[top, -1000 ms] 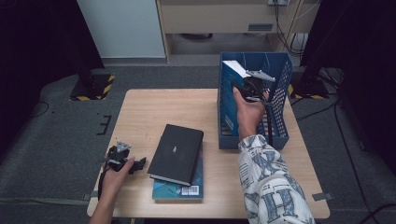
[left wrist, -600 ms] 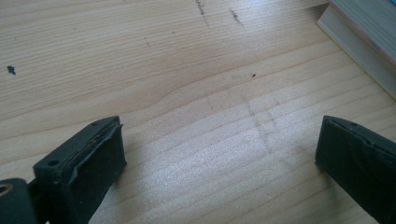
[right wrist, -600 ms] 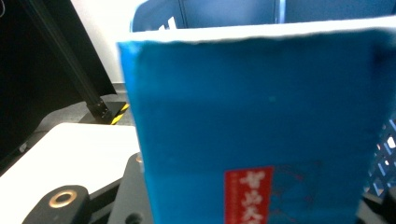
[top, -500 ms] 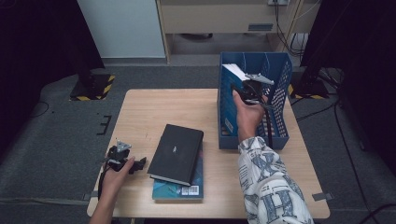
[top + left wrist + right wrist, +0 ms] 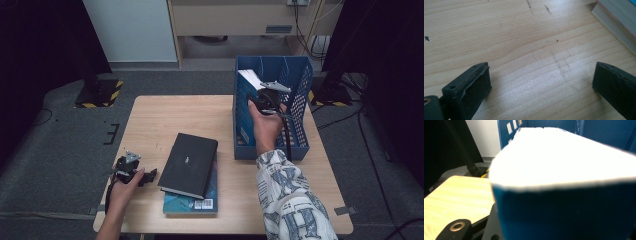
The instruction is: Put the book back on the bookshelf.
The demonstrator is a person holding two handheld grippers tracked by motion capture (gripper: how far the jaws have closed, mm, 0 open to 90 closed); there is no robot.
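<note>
From the high view, the right tool [image 5: 265, 97] is up at the blue file rack [image 5: 300, 125] on the right side of the desk [image 5: 165, 115], right against a blue book [image 5: 248, 80] that stands upright with its white page edge showing, in the rack's left compartment. The tool looks clamped on that book. The left tool [image 5: 131, 169] sits low near the front left corner of the desk, resting on the wood in the person's hand. Just to its right is a black book [image 5: 190, 164] lying on top of a teal book [image 5: 192, 202], both flat on the desk, well apart from the rack.

Left gripper view: the left tool [image 5: 541, 82] has its jaws spread wide with nothing between them, just bare wood grain underneath. The page edge of one of the stacked books [image 5: 616, 27] pokes in at the top right corner, near but not touching.

Right gripper view: super close up and blurry. The blue book [image 5: 564, 207] sits right in the tool's grip, blue cover below and white pages on top, with the rack's blue walls [image 5: 599, 132] behind it and the desk off to the left.
</note>
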